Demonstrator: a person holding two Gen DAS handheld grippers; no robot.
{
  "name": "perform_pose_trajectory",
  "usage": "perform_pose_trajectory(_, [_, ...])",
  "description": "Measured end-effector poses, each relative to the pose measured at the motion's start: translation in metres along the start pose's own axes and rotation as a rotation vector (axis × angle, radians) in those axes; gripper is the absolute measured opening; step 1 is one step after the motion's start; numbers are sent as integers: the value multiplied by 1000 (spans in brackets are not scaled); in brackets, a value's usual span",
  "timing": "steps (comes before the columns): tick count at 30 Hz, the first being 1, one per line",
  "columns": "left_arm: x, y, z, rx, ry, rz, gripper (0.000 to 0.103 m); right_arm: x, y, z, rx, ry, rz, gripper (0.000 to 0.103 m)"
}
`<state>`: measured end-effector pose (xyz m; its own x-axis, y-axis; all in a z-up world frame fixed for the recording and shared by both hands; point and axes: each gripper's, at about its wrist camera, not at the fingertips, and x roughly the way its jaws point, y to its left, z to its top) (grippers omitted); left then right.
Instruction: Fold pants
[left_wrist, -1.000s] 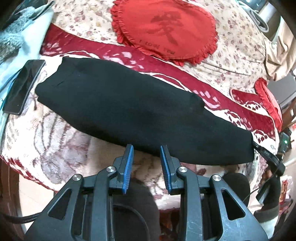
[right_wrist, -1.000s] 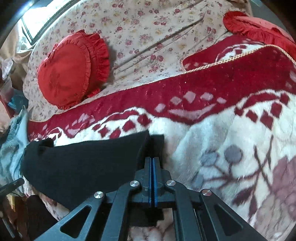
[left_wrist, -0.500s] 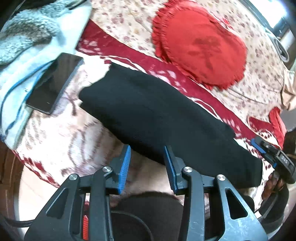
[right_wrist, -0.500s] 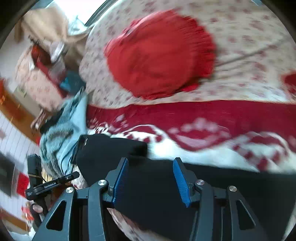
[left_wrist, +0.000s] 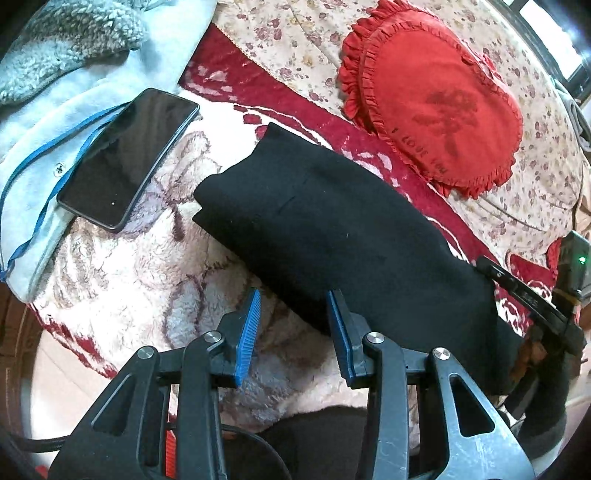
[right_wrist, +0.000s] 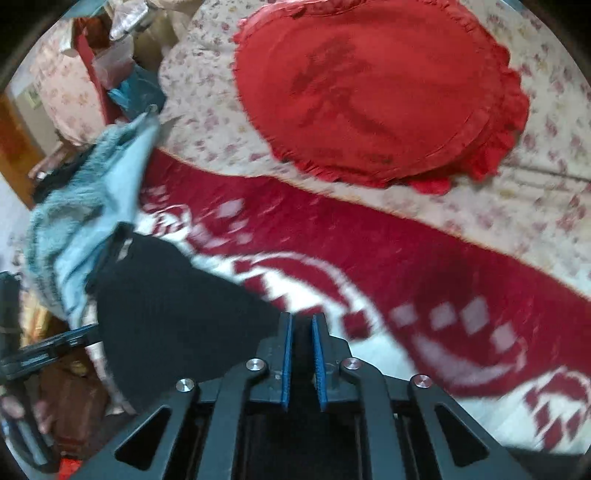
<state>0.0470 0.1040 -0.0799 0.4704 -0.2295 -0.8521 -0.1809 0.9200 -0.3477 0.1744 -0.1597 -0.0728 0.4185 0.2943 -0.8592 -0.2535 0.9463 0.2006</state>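
black pants (left_wrist: 343, 229) lying folded lengthwise on a red and white blanket (left_wrist: 140, 266), both grippers sitting at their near edge.

the left gripper (left_wrist: 293, 328) is hovering with its jaws wide apart, the right pad over the pants' near edge, nothing between them. the right gripper (right_wrist: 302, 354) is showing its blue pads nearly together with black cloth in the narrow gap; whether it is pinching is unclear. a phone (left_wrist: 129, 155) is lying just beside the pants' far end, a red heart cushion (left_wrist: 432, 110) beyond.
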Motion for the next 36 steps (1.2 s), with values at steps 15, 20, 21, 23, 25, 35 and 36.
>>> perform_pose_trajectory(15, [-9,0,3,-14,-28,-24,46,-19,-13,-10,156,-3,145,42])
perform_pose_trajectory(20, [-6,-2,4,0,-22,-6,46,6,1,-14,90,54,139,15])
perform_pose_trajectory(21, [-5,-2,6,-3,-23,-5,46,4,9,-10,32,44,98,14])
perform_pose_trajectory(23, [-3,-1,8,-9,-29,-4,46,4,13,-3,-27,33,50,11])
perform_pose_trajectory(25, [1,-2,10,-15,-26,-6,46,12,13,2,-60,40,-13,10])
perform_pose_trajectory(35, [-2,-15,3,34,-38,23,46,-12,1,-5,52,17,27,17])
perform_pose_trajectory(36, [-3,-16,2,36,-40,28,46,-20,4,-8,49,1,28,19])
